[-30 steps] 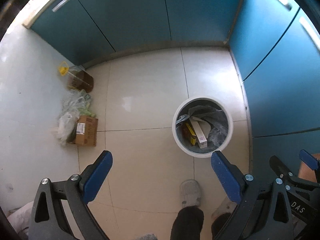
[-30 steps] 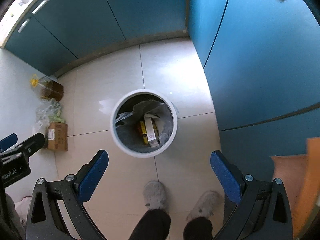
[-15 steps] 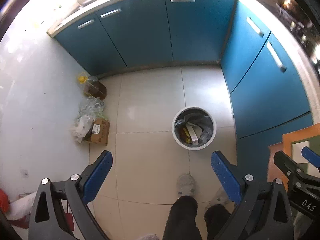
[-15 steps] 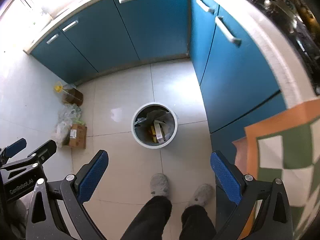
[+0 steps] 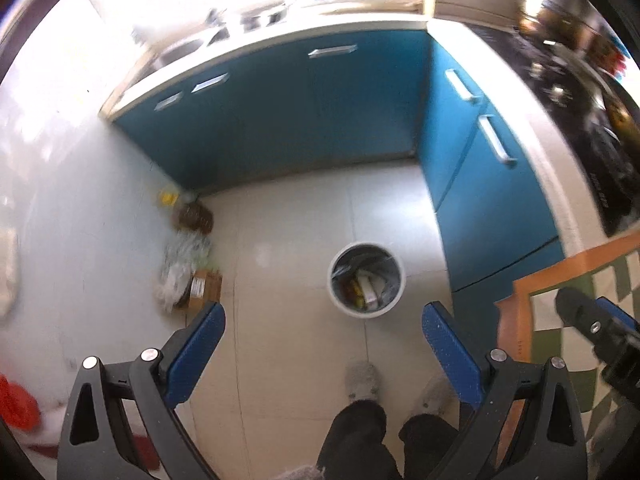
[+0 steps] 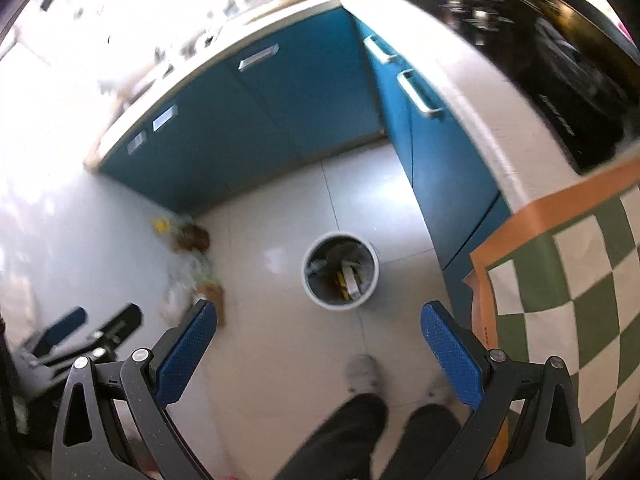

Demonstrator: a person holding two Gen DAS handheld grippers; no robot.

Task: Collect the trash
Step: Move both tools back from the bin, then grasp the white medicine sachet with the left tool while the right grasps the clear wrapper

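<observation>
A white round trash bin (image 5: pixel 366 307) with a dark liner stands on the tiled floor, far below both grippers; it also shows in the right wrist view (image 6: pixel 340 302). It holds boxes and wrappers (image 5: pixel 366 288). My left gripper (image 5: pixel 323 344) is open and empty, high above the floor. My right gripper (image 6: pixel 318 342) is open and empty too, at about the same height. Each gripper shows at the edge of the other's view.
Blue cabinets (image 5: pixel 304 120) line the back and right. A table with a green-white checked cloth (image 6: pixel 568 288) is at the right. A cardboard box (image 5: pixel 206 288), plastic bags and an oil bottle (image 5: pixel 192 216) lie by the left wall. The person's feet (image 5: pixel 362 378) stand below.
Both grippers have risen well away from the bin, which now looks much smaller. The countertop, the stove and the checked cloth have come into view.
</observation>
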